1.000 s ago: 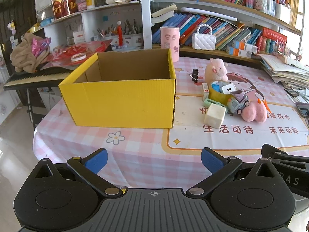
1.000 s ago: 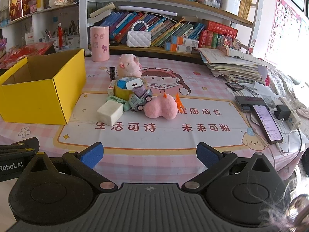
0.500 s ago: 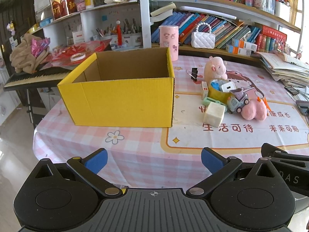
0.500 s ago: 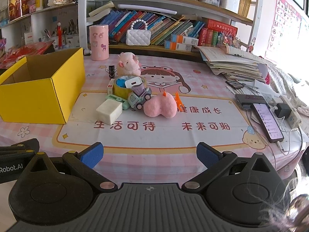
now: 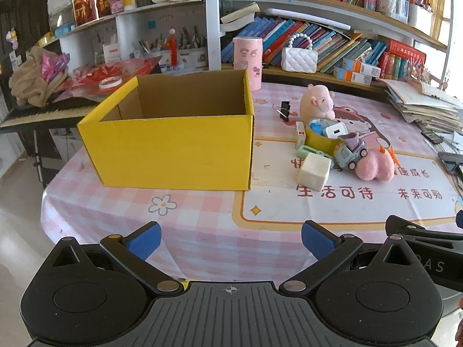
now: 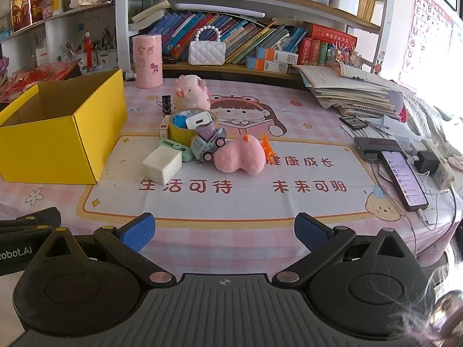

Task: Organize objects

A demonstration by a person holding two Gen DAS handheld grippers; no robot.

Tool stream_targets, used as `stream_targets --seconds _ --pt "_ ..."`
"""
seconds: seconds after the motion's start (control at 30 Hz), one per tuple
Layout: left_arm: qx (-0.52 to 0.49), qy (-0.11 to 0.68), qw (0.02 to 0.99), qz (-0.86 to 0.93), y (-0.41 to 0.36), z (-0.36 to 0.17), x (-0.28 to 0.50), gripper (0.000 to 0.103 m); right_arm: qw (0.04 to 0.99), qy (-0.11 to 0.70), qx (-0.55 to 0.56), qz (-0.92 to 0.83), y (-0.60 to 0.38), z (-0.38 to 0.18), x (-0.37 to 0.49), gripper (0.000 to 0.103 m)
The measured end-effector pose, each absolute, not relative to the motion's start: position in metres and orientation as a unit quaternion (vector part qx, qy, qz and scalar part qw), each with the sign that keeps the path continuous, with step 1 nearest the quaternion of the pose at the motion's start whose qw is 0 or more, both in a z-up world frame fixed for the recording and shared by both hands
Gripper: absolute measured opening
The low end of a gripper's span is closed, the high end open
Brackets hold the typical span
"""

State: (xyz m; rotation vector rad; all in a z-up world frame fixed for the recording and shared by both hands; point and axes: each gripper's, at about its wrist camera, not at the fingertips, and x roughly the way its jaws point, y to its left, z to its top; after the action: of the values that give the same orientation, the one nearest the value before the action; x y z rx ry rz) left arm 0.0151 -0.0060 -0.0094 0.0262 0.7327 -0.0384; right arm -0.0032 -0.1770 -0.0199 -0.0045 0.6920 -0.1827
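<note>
**Both claws wide open, empty, at the near desk edge**

The left claw (image 5: 230,235) and the right claw (image 6: 224,228) stand fully spread, gripping and touching nothing. The neighbouring housing reads "Robot.AI". The desk (image 6: 260,202) mat reads "生活可待 未来可期". The yellow box (image 5: 173,144) stands open-topped on the left. Right of it cluster a cream block (image 6: 162,164), toy truck (image 6: 208,141), pink plush (image 6: 240,157) and tape roll (image 6: 181,131).

**Table and what sits on it**

Table (image 6: 202,231) with pink checked cloth. Yellow cardboard box (image 5: 173,144) at left, open top. Beside it a cluster: cream block (image 6: 162,164), toy truck (image 6: 208,141), pink plush (image 6: 240,156), yellow tape roll (image 6: 181,133). Phones (image 6: 403,179) and stacked papers (image 6: 353,92) at right.
</note>
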Motion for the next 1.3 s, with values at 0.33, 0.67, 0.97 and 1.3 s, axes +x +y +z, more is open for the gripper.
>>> stream_targets --seconds 0.33,0.67,0.97,1.3 --pt "0.008 0.36 0.933 -0.001 -0.013 -0.012 0.03 0.103 0.932 0.354 0.01 -0.082 -0.194 -0.022 0.019 0.103" --pt "-0.012 0.373 0.927 0.023 -0.032 -0.017 0.058 0.103 0.932 0.357 0.0 -0.064 -0.22 -0.02 0.055 0.103" --pt "-0.005 0.379 0.925 0.025 -0.062 -0.024 0.084 0.103 0.931 0.362 -0.029 -0.029 -0.246 -0.028 0.1 0.103" --pt "0.007 0.389 0.919 0.057 -0.086 -0.031 0.101 0.103 0.922 0.382 -0.055 0.018 -0.263 -0.052 0.154 0.103"
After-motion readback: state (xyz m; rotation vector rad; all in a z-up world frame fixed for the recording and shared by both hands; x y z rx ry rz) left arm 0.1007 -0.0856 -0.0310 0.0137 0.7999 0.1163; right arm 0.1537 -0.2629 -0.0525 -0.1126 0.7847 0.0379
